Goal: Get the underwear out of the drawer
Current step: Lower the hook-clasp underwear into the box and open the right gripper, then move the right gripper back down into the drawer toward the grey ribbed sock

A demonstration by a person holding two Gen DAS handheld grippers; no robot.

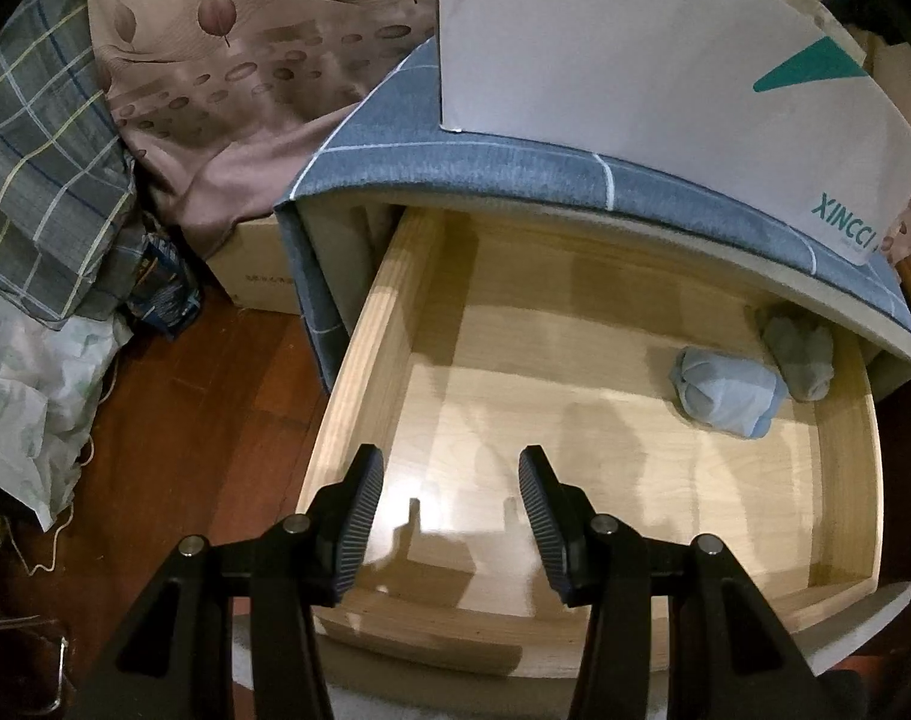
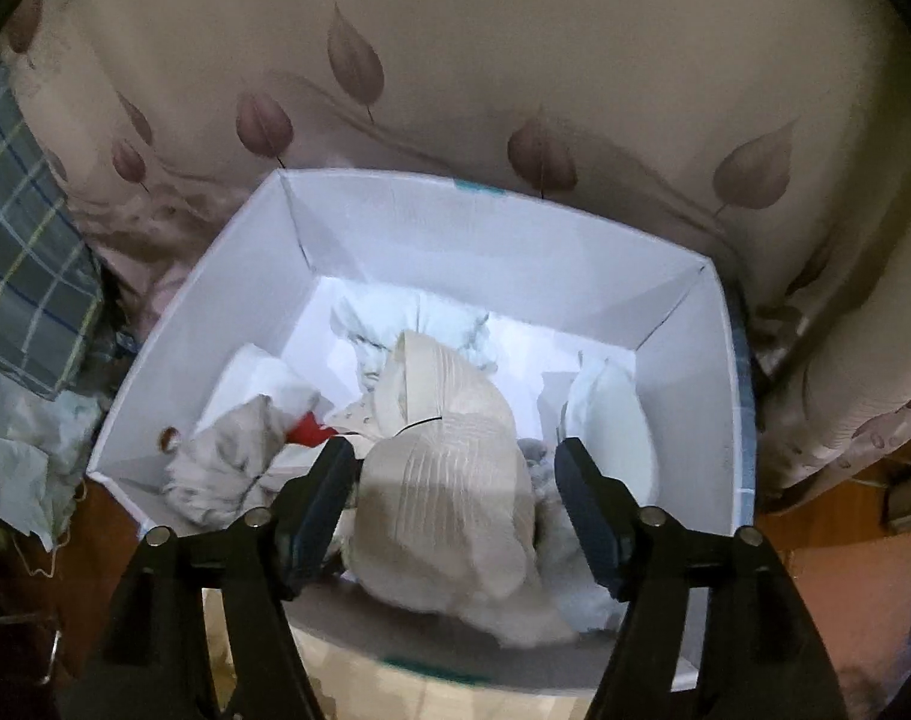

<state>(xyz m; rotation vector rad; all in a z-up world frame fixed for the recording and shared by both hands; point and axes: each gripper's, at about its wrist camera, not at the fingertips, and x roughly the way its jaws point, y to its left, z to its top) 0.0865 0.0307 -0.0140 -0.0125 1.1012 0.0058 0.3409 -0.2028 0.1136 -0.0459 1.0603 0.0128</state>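
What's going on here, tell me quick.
A person is emptying underwear from a wooden drawer into a white box that stands on top of the cabinet. The right gripper is over the box with a beige garment between its fingers; its jaws are apart and do not seem to press on it. The left gripper hangs open over the drawer, holding nothing. Two rolled pieces are left in the drawer's far right corner: a light blue roll and a grey roll.
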